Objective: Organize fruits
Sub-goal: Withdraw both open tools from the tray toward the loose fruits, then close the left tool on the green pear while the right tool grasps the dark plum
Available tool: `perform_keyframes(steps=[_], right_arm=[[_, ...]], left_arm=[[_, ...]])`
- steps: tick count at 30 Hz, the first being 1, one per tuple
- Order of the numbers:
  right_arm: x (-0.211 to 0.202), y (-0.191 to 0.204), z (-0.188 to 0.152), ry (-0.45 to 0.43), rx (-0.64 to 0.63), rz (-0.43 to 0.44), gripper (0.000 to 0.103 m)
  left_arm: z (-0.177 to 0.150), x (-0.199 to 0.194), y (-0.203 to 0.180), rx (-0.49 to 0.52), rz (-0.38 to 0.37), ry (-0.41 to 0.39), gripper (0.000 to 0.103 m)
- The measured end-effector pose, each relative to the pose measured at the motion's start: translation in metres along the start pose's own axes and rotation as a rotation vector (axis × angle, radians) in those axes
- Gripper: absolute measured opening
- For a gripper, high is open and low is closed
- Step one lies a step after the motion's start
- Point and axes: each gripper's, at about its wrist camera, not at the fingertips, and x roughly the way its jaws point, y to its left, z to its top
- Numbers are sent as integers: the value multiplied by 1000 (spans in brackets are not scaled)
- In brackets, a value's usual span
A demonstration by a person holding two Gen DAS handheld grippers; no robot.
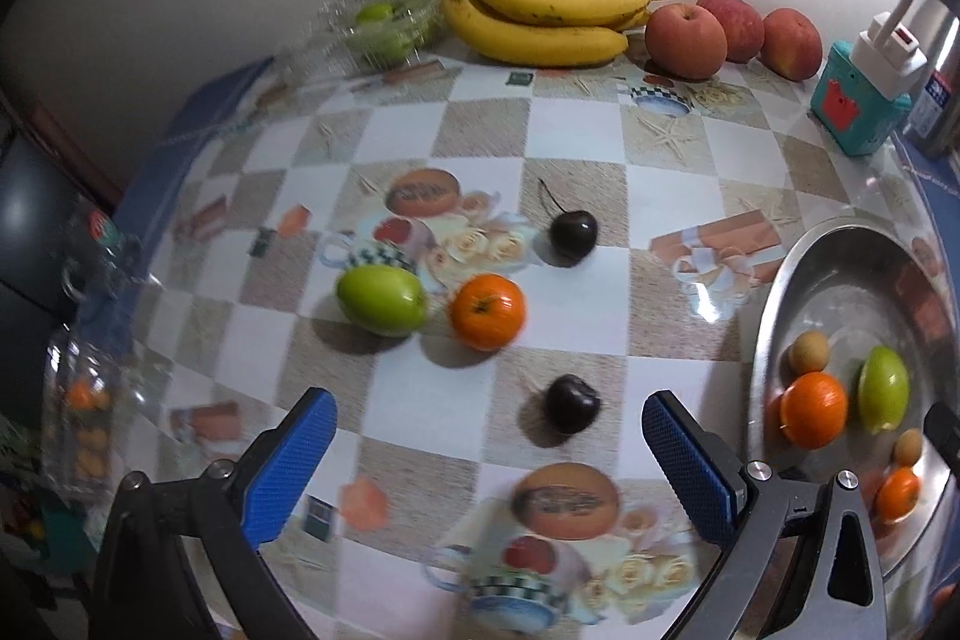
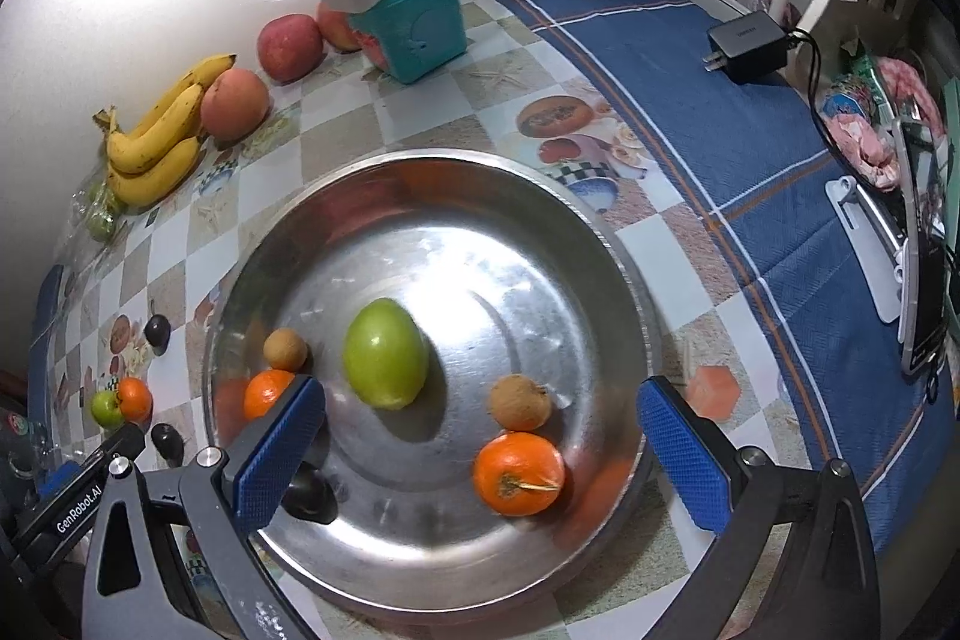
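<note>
Nearest the left gripper (image 1: 489, 466), jaws spread wide and holding nothing, a dark cherry (image 1: 571, 411) on the tablecloth (image 1: 576, 130), between the blue pads and seemingly next in line. Just beyond, a green fruit (image 1: 382, 299) and a small orange (image 1: 487, 311) side by side, close but whether touching cannot be told; a little farther, a second cherry with stem (image 1: 573, 233). Four loose pieces, then, not yet moved.

Under the right gripper (image 2: 480, 451), likewise splayed and empty, the steel bowl (image 2: 600, 244) already partly filled: an orange (image 2: 519, 473) closest, a brown longan-like fruit (image 2: 519, 402) behind it, a green fruit (image 2: 385, 353) at the middle, another small orange (image 2: 267, 393) and brown fruit (image 2: 285, 349) toward the left wall. Also a dark shape half hidden by the left finger, too obscured to name.

Farthest back, against the wall, bananas (image 1: 552, 13) and apples (image 1: 687, 40), plus green fruit in a clear container (image 1: 384, 28); unclear whether part of the job.

Roughly halfway, by that count.
</note>
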Motion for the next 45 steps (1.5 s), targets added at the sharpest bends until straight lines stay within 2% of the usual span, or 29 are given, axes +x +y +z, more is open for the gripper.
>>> perform_keyframes(steps=[5, 11, 18, 22, 31, 38, 45], right_arm=[[0, 13, -2, 4, -33, 0, 103], [1, 24, -6, 14, -58, -12, 103], [-5, 38, -13, -7, -64, 22, 103], [-14, 56, -17, -48, -96, 92, 103], [-28, 126, -36, -111, -285, 190, 103], [-26, 166, -51, -69, -365, 296, 103], [-10, 190, -64, -14, -391, 316, 103]], left_arm=[[0, -5, 10, 27, 26, -18, 103], [2, -4, 24, 12, -14, -3, 103], [4, -4, 43, -24, -56, 5, 103], [7, -3, 67, -91, -102, 14, 103], [9, 5, 117, -216, -144, 27, 103], [8, 9, 150, -265, -141, 22, 103], [11, 15, 163, -262, -160, 22, 103]])
